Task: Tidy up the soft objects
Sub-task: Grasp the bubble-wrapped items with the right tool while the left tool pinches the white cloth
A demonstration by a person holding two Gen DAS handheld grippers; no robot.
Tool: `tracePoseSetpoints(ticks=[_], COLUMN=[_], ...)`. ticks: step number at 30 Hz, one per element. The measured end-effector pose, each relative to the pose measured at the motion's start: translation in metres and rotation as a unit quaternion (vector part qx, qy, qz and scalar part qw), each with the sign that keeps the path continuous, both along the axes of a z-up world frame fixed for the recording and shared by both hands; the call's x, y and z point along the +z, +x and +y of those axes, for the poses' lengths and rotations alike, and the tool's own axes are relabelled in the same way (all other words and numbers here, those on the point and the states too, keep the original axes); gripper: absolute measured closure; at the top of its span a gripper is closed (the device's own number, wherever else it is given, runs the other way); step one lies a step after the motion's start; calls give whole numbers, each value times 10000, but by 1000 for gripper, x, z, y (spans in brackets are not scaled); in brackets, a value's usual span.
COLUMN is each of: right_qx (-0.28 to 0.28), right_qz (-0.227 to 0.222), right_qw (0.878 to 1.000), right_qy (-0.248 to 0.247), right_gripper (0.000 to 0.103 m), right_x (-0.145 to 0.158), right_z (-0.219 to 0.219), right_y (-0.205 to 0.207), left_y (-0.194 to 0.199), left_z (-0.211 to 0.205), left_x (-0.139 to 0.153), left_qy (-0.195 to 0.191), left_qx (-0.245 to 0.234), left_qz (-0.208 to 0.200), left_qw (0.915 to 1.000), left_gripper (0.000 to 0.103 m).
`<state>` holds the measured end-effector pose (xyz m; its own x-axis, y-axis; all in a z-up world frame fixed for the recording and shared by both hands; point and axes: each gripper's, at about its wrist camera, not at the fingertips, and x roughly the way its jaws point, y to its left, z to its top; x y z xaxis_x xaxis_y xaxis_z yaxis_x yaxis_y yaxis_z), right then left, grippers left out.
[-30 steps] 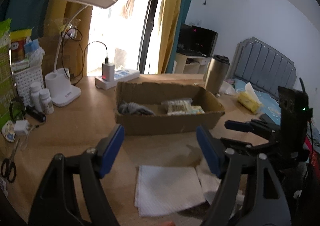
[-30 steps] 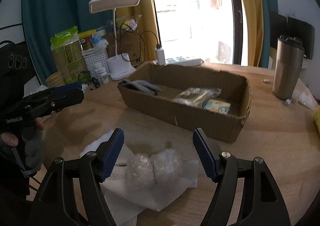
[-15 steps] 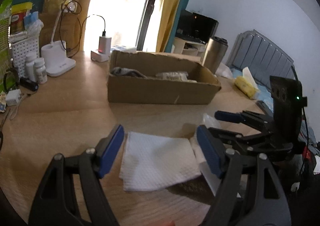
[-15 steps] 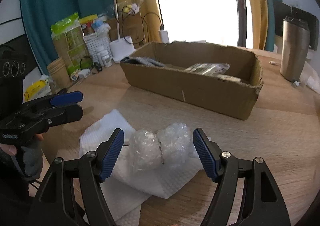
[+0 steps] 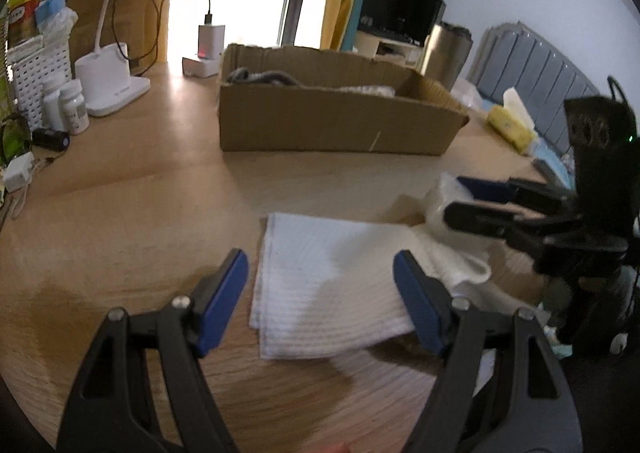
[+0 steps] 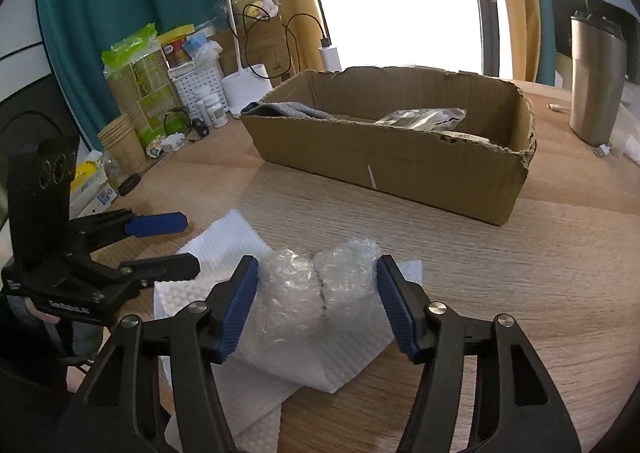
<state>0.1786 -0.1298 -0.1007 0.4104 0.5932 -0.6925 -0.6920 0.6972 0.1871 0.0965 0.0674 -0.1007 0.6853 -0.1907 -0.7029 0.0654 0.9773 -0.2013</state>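
Both claws sit low over the wooden tabletop (image 6: 520, 273). The right claw (image 6: 318, 307) has its blue pads on either side of a crumpled wad of bubble wrap (image 6: 320, 287); the left pad touches the wad and the right pad sits just at its edge, though whether they press into it cannot be told. The wad rests on a white paper towel (image 6: 224, 249), which lies flat on the tabletop with another sheet showing beneath its near edge.

The left claw (image 5: 320, 295) is spread wide with nothing between its pads, hovering above the near part of the same paper towel (image 5: 320, 281). In the left wrist view the right claw (image 5: 468, 201) comes in from the right side, its fingers around the pale wad (image 5: 438, 205). In the right wrist view the left claw (image 6: 176, 243) shows at the left, its fingers apart over the towel's corner.

Beyond the towel stands a long cardboard box (image 6: 400, 169), well apart from the wad. Inside it lie a grey cloth (image 6: 292, 109) at the left end and a clear plastic packet (image 6: 424, 119) nearer the right end. A steel tumbler (image 6: 596, 81) stands to the right of the box, and a white desk lamp (image 6: 240, 81) stands behind its left end, beside a white basket (image 6: 198, 83) and small white bottles (image 6: 210, 103).
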Motion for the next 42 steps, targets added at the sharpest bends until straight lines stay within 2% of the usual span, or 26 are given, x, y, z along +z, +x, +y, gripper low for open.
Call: tracePoseSetpoints(ticks=[8, 12, 16, 19, 22, 27, 30, 32, 36, 38, 42], right_qx=[-63, -119, -196, -208, -173, -120, -96, -87, -83, -95, -114], right_qz=[-19, -7, 25, 18, 0, -22, -32, -38, -58, -59, -90], right_qw=[10000, 9999, 9998, 9997, 9997, 9996, 9996, 9997, 9996, 9996, 9995], right_qy=[-28, 14, 98, 112, 166, 244, 249, 240, 249, 251, 272], right_gripper=[40, 40, 40, 40, 40, 40, 40, 40, 40, 40, 40], right_x=[0, 0, 2, 2, 4, 5, 5, 4, 5, 5, 6], right_z=[-1, -5, -12, -14, -16, -18, -18, -18, -18, -18, -19], right_y=[1, 3, 5, 5, 3, 2, 2, 2, 1, 1, 0], left_y=[4, 12, 13, 13, 14, 11, 8, 6, 0, 1, 17], left_z=[-5, -10, -10, -15, -23, -16, -10, -6, 1, -4, -16], left_x=[-2, -8, -9, -10, -14, -14, -12, -9, 5, 5, -10], left_qy=[82, 115, 151, 415, 903, 1004, 1195, 1292, 816, 823, 1095], left_qx=[-190, -425, -435, -366, -282, -106, 78, 172, 17, -107, -254], left_qz=[46, 318, 349, 338, 353, 336, 287, 211, -81, -76, 337], left_qw=[9998, 9985, 9983, 9979, 9949, 9943, 9924, 9912, 9966, 9965, 9931], left_gripper=[27, 27, 27, 28, 28, 29, 38, 38, 37, 37, 37])
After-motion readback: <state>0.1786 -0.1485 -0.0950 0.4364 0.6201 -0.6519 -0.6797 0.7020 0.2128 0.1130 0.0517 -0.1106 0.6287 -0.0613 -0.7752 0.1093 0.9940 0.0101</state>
